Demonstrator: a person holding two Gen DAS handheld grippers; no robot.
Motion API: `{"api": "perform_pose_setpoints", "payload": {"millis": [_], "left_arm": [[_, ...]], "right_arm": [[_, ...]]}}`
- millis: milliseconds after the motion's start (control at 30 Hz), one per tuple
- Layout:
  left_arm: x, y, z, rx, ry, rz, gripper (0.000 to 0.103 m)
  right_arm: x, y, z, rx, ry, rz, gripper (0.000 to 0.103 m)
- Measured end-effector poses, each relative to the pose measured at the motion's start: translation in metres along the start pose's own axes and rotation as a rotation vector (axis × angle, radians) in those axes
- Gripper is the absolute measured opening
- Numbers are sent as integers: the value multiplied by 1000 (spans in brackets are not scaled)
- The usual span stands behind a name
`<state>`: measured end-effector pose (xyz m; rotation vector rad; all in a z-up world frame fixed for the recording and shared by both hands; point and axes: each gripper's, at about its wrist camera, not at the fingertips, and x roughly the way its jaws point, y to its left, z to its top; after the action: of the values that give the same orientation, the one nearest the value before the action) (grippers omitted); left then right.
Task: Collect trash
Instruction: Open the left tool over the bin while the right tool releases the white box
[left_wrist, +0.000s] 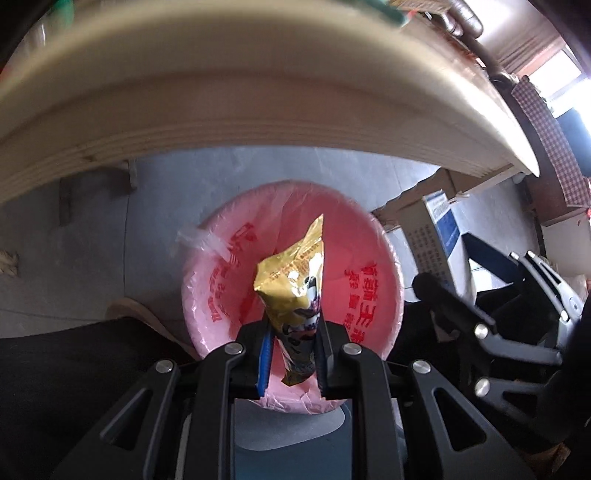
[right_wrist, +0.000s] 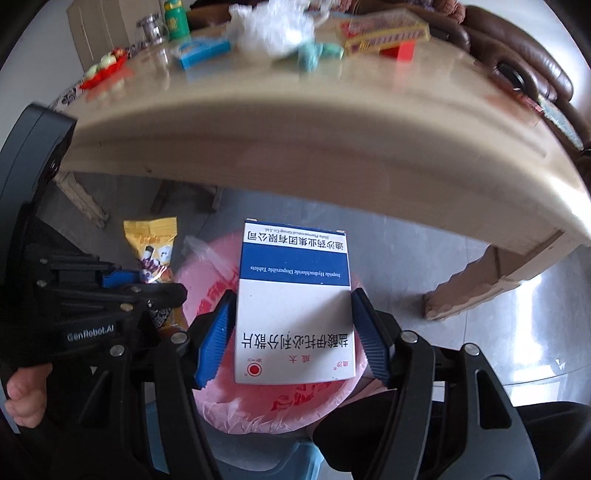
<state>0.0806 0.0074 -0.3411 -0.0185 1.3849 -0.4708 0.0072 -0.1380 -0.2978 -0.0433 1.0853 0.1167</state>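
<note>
Left gripper: its two black fingers are clamped on the lower part of a gold snack wrapper; the blue pad on the left finger presses against the wrapper's side.
Gold snack wrapper: crumpled, standing up out of the fingers, its free end past the fingertips; it hangs over the opening of the bin beyond them. The right wrist view shows the same wrapper sticking out of the left gripper.
Right gripper: blue ribbed pads grip a medicine box by its two long edges, fingers held apart by the box's width.
Medicine box: white with a blue band and printed text, flat face toward the camera, far end reaching well past the fingertips, over the bin.
Trash bin: round, lined with a pink plastic bag with red print; it sits on the grey floor beyond and below both sets of fingers.
Table: pale wooden edge beyond the fingertips, past the bin; blurred clutter on top.
Person: a hand holds the left gripper's handle at the view's left edge.
</note>
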Motion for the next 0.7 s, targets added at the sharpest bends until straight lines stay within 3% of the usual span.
{"api": "perform_pose_setpoints", "payload": {"millis": [467,567,600,633,700], "left_arm": [[56,21,13,-67,133,-11,20],[57,17,11,-52,136,29,35],[57,15,11,-41,128,46,45],[56,13,12,-31,121,50,56],[52,12,11,-26,102,56,67]], "right_arm": [[59,-5,-13,-1,170,64,62],[66,-6,-13,11,185,75,63],[67,-7,-13,14,190,76,63],[68,-8,-13,18,197,80,66],[70,-9,-13,26,200,77,76]]}}
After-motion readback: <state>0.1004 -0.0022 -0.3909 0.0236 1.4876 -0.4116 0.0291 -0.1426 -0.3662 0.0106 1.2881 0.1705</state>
